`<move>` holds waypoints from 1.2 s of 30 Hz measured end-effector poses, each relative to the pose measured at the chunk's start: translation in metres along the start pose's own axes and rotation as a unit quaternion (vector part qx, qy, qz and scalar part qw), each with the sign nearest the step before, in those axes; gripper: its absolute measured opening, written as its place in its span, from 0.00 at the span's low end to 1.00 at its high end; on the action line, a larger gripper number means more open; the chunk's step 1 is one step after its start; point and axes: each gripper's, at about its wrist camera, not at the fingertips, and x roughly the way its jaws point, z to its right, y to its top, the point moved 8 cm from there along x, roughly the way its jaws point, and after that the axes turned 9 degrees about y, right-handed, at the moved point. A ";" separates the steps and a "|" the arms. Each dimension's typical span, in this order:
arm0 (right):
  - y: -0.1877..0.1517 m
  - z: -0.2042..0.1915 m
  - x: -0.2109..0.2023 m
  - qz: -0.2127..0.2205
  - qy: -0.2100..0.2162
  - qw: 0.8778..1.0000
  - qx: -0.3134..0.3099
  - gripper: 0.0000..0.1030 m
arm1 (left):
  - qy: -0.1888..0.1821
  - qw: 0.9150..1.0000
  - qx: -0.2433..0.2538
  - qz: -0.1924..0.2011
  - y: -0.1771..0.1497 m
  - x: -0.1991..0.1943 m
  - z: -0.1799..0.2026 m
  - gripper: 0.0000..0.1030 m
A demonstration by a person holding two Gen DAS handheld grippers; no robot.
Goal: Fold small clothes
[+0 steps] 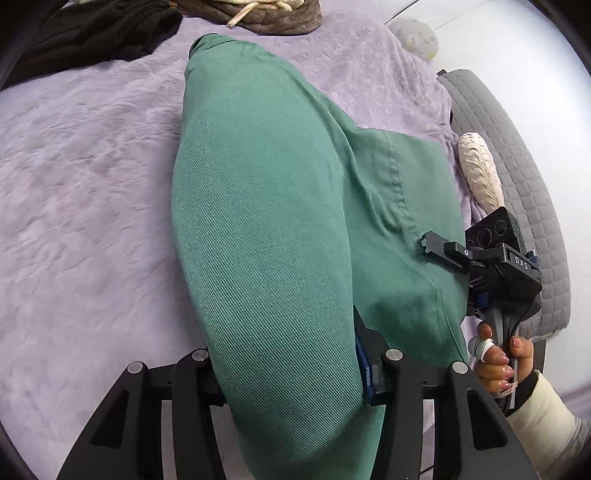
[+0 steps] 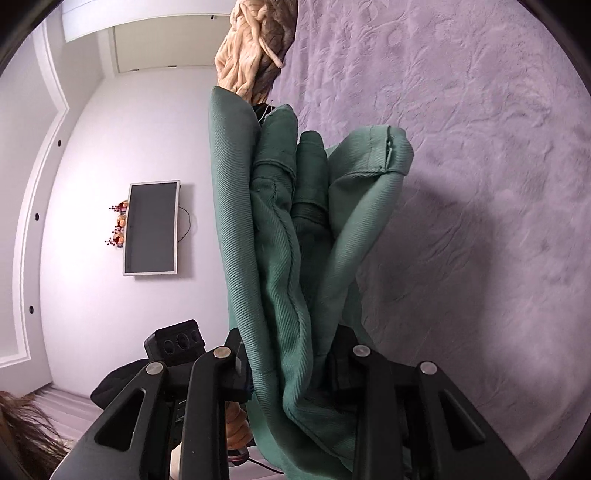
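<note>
A green twill garment (image 1: 266, 221) hangs lifted over the lilac bedspread (image 1: 81, 177). My left gripper (image 1: 295, 373) is shut on its near edge; the cloth drapes over the fingers and hides the tips. My right gripper (image 1: 439, 251) shows at the right of the left wrist view, clamped on another edge of the same garment, with the hand on its handle. In the right wrist view the garment (image 2: 295, 258) is bunched in folds between the fingers of the right gripper (image 2: 295, 369), which is shut on it. The left gripper's camera block (image 2: 177, 341) shows behind.
A black garment (image 1: 99, 29) lies at the far left of the bed. A brown and cream knitted pile (image 1: 266, 14) lies at the far edge. A grey quilted cover (image 1: 517, 177) and a white pillow (image 1: 480, 166) lie at the right. A wall television (image 2: 151, 227) faces the bed.
</note>
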 end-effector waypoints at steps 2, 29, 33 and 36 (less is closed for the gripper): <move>-0.022 -0.007 0.016 -0.004 0.003 1.000 0.004 0.30 | 0.005 1.000 0.004 -0.005 -0.017 -0.019 -0.017 0.49; -0.081 0.023 0.097 0.030 -0.267 0.962 -0.040 0.05 | 0.189 0.981 -0.010 0.038 -0.016 -0.074 -0.179 0.50; -0.066 0.056 0.095 0.037 -0.293 0.955 -0.013 0.04 | 0.227 0.974 0.003 0.024 -0.008 -0.038 -0.183 0.50; -0.062 0.079 0.091 0.038 -0.314 0.949 -0.002 0.04 | 0.250 0.968 0.022 0.021 -0.017 -0.022 -0.188 0.58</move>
